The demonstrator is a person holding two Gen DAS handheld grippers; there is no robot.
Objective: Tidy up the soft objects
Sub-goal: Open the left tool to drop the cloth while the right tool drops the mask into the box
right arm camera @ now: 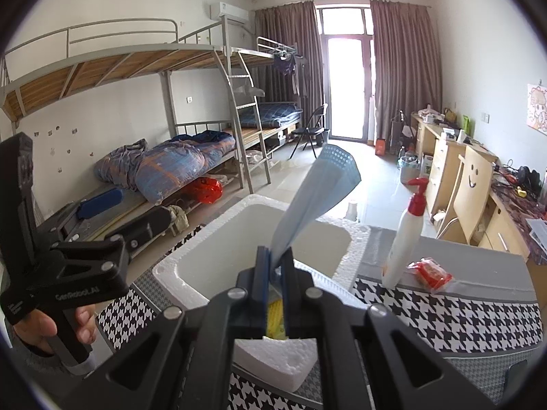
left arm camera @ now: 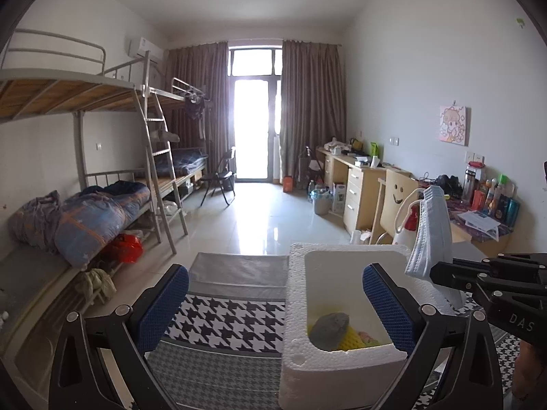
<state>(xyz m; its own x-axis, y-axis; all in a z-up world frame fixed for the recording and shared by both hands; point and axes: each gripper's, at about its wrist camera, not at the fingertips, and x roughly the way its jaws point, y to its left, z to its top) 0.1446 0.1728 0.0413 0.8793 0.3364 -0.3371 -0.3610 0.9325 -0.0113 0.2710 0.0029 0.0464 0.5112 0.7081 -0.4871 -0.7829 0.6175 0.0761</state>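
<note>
Blue face mask (right arm camera: 316,198) pinched at its lower end between the closed pads of the right gripper (right arm camera: 276,263); it stands up and fans out above the open white foam box (right arm camera: 177,266), clear of the box walls. From the left wrist view the same mask (left arm camera: 431,232) hangs at the tip of the right gripper (left arm camera: 434,273), over the box's right rim (left arm camera: 359,247). Inside the box: a grey soft lump (left arm camera: 330,329) on yellow foam netting (left arm camera: 352,340), toward the near end. Left gripper (left arm camera: 275,302) has its jaws spread wide, nothing between them, the right finger over the box interior. Box sits on a table with a houndstooth cloth (right arm camera: 444,311). Near the cloth's far edge, right of the box: a white pump bottle (right arm camera: 405,235) with red top, leaning, and a red packet (right arm camera: 431,272) just beside its base. A hand (right arm camera: 51,328) grasps the left gripper's handle.
</note>
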